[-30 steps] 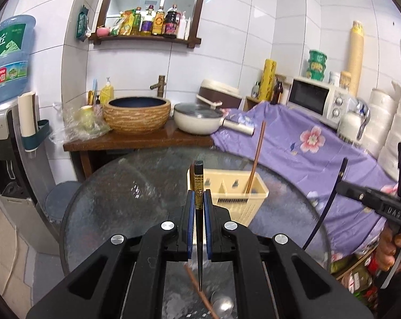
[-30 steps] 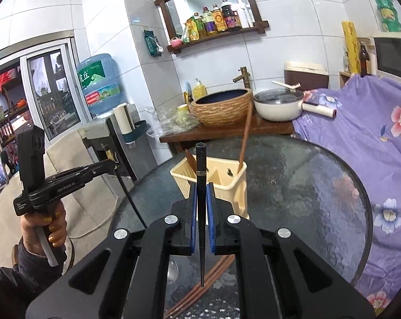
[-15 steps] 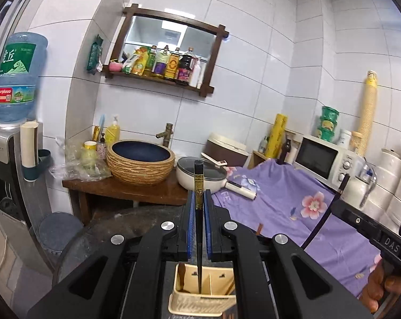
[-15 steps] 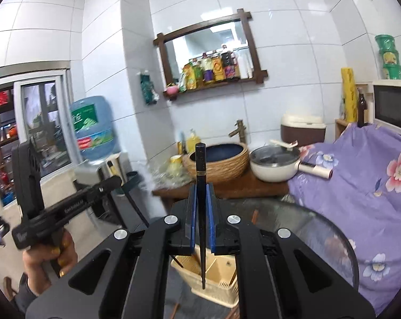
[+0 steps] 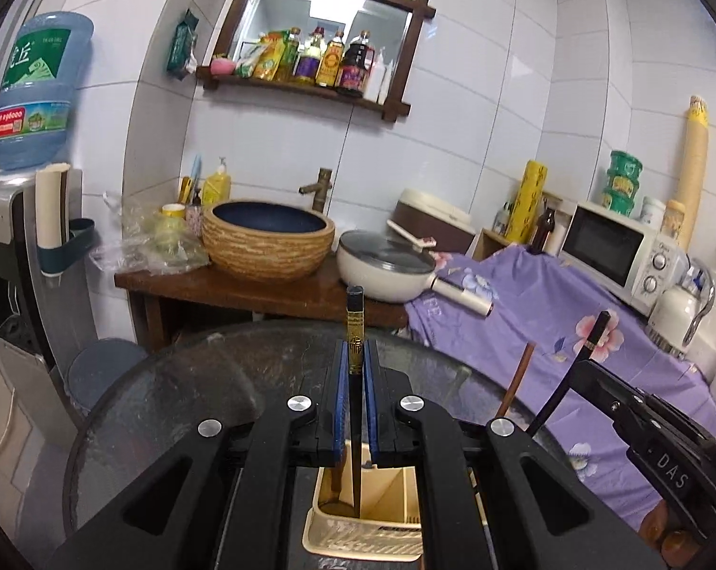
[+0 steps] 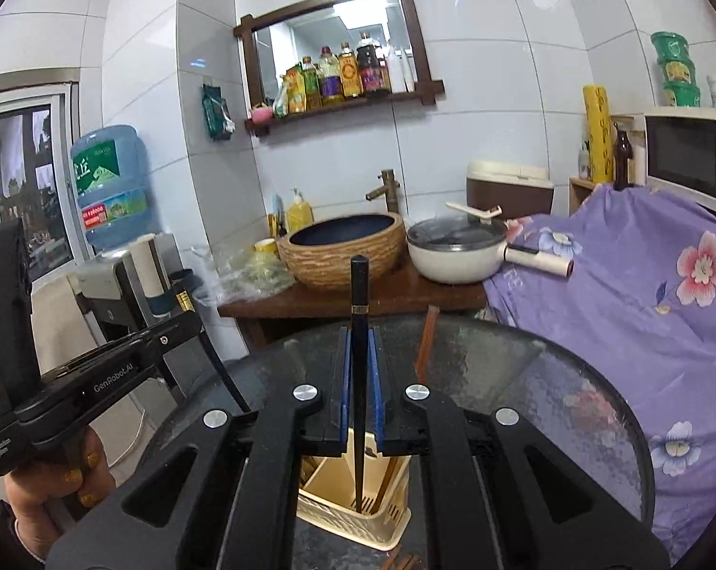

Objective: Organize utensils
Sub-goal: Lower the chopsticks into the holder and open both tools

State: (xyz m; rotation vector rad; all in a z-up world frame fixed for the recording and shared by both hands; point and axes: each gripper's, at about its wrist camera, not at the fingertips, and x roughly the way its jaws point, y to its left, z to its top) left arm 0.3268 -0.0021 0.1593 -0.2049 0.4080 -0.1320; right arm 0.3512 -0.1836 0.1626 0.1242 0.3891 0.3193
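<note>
Each gripper (image 5: 353,370) (image 6: 358,370), jaws clamping a chopstick (image 5: 354,327) (image 6: 359,294) above the holder (image 5: 372,517), should lower tip-first before release.

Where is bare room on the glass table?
Free: the glass table right of the utensil basket toward the purple cloth, and its left half. Crowded: the wooden counter with basin and pan.

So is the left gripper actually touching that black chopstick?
Touching. In the left wrist view the left gripper has its blue pads pressed on both sides of the black chopstick, holding it upright.
</note>
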